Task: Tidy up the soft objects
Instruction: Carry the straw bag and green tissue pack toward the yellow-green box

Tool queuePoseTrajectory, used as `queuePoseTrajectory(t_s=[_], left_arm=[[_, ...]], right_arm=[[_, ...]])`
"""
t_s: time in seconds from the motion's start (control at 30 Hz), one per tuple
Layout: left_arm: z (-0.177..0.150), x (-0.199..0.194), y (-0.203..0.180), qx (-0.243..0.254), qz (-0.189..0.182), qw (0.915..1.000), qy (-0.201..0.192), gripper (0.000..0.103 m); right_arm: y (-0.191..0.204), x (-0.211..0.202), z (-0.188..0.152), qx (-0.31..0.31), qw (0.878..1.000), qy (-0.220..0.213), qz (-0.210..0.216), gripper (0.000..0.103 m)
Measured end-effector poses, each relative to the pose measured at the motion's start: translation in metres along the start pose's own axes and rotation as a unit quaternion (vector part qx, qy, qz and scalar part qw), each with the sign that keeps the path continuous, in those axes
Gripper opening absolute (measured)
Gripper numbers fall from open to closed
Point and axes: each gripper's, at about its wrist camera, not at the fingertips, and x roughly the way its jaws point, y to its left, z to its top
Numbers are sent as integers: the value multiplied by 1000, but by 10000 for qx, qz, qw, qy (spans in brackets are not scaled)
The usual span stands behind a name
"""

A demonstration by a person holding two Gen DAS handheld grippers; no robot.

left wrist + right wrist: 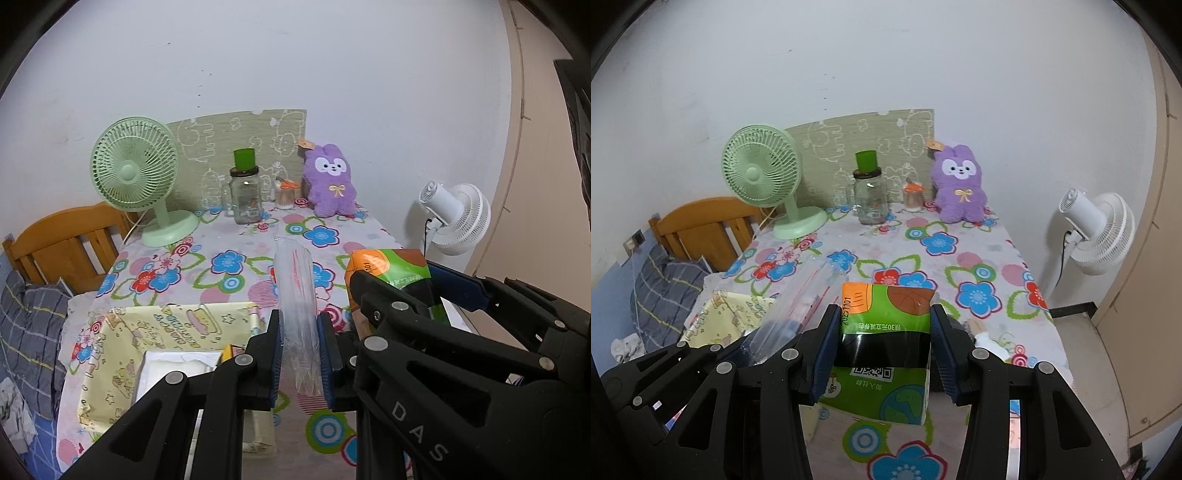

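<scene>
My left gripper (300, 354) is shut on a clear plastic packet (297, 295) with red print, held upright above the table. It also shows in the right wrist view (809, 295). My right gripper (882, 347) is shut on a green and orange tissue pack (882, 343), held above the table; the pack also shows in the left wrist view (391, 277). A yellow cartoon-print fabric box (122, 350) sits at the near left of the table with a white pack (173, 369) inside. A purple plush bunny (330, 181) sits at the table's far edge.
The table has a floral cloth (960, 266). At the back stand a green desk fan (136, 173), a glass jar with a green cup on top (245, 192) and a small toothpick jar (286, 194). A white fan (1097, 232) stands right; a wooden headboard (62, 243) left.
</scene>
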Motion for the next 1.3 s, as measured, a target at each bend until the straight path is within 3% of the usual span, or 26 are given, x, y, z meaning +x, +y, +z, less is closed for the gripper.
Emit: queuePoseTrajectory(t_s=[0.7, 1.3], left_arm=[[-11, 5, 66, -138, 339, 9993, 90, 16], [-39, 30, 124, -522, 690, 9947, 549, 16]], right_arm=[[67, 37, 1, -259, 9987, 162, 412, 51], [117, 80, -16, -543, 9938, 632, 736, 51]])
